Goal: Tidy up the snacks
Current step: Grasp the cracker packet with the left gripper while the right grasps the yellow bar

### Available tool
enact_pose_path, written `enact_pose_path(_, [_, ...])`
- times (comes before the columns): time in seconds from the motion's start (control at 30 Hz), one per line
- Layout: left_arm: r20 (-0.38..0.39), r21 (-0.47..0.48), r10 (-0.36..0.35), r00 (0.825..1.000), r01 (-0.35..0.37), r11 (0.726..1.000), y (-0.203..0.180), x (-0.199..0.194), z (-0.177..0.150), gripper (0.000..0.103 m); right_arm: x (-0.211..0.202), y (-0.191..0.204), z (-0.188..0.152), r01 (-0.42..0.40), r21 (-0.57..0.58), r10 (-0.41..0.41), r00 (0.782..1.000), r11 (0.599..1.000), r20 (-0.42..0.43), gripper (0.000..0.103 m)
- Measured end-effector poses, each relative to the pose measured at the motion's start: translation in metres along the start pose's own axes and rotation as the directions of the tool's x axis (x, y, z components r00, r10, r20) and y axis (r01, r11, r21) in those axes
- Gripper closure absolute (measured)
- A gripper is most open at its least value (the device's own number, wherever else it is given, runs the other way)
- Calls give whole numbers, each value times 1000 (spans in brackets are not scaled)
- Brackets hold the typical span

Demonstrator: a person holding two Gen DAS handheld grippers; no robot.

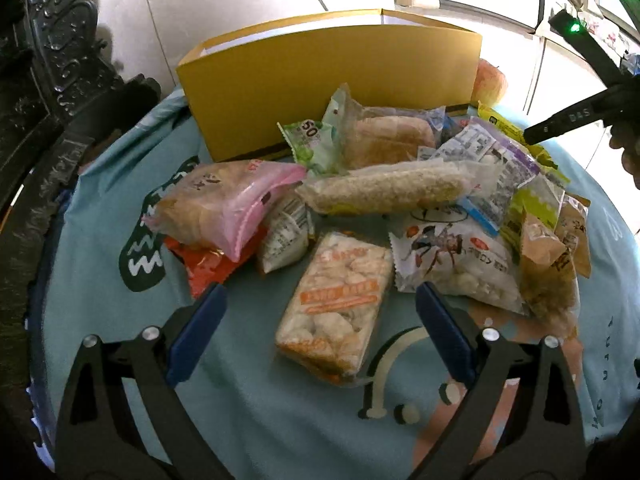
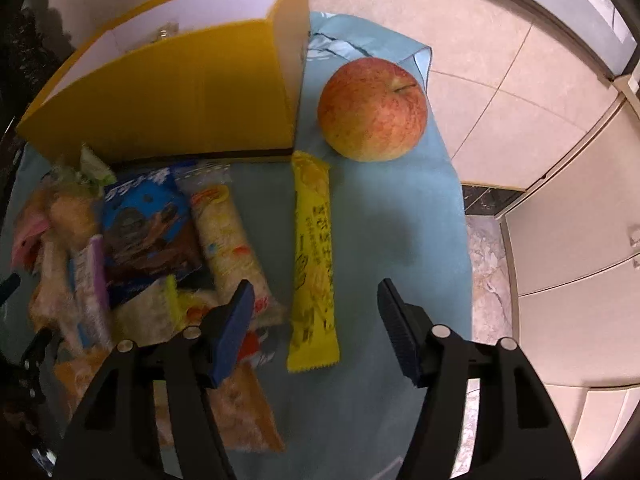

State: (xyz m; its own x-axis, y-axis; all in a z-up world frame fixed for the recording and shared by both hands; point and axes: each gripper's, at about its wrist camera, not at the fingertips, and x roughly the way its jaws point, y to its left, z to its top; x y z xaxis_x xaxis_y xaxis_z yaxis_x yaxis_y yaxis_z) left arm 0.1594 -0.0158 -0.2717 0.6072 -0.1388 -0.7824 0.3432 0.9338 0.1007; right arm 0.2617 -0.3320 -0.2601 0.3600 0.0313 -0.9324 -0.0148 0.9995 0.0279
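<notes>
A pile of wrapped snacks lies on a light blue cloth [image 1: 248,412] in front of an open yellow box [image 1: 320,80]. My left gripper [image 1: 320,300] is open and empty, its jaws on either side of a clear rice-cracker pack [image 1: 336,308] that lies flat. In the right wrist view the yellow box [image 2: 172,96] stands at the upper left. My right gripper [image 2: 316,300] is open and empty above a long yellow snack bar [image 2: 312,264]. A blue cookie pack [image 2: 148,224] and a pale cracker pack [image 2: 228,240] lie to its left.
A red-yellow apple [image 2: 372,108] sits on the cloth right of the box; it peeks out in the left wrist view [image 1: 490,82]. Dark carved furniture [image 1: 52,80] stands at the left. The cloth edge and tiled floor [image 2: 500,60] are on the right.
</notes>
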Motion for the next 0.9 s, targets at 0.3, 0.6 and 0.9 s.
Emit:
enact_pose_path(0.3, [-72, -13, -110, 991, 109, 994, -7, 18, -8, 56, 23, 1, -8, -93, -14, 92, 994, 996, -60, 82])
enact_pose_path(0.6, [-16, -109, -132, 991, 129, 986, 7, -19, -19, 57, -8, -10, -34, -200, 21, 200, 980, 980, 1, 83])
enact_pose_path(0.9, [51, -128, -141, 989, 147, 981, 16, -51, -10, 57, -52, -12, -44, -255, 18, 254, 965, 967, 66, 83])
